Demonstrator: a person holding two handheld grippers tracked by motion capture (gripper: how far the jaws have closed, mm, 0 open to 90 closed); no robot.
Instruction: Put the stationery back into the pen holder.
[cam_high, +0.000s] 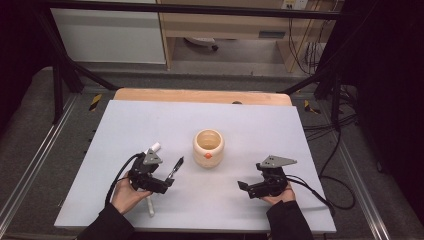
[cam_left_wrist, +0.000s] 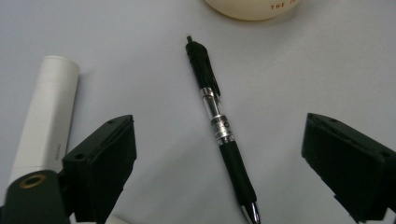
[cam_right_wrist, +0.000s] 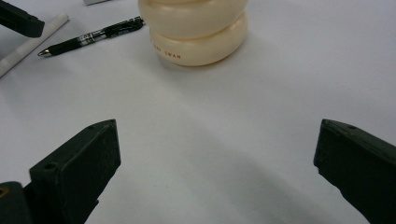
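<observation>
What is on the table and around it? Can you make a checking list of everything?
Surface: pale grey mat over a wooden table, flat and clean.
Job's things: black pen lying flat between the open jaws of the left gripper, not touched; cream cup upright in the middle of the mat, with nothing seen inside.
Clutter: white marker lying beside the pen, apart from it.
Grippers: left gripper open over the pen; right gripper open over bare mat, facing the cup.
Cables: one black cable trails from the right gripper; more lie on the floor at right.
Surroundings: black frame bars, grey floor, a wooden cabinet behind.
</observation>
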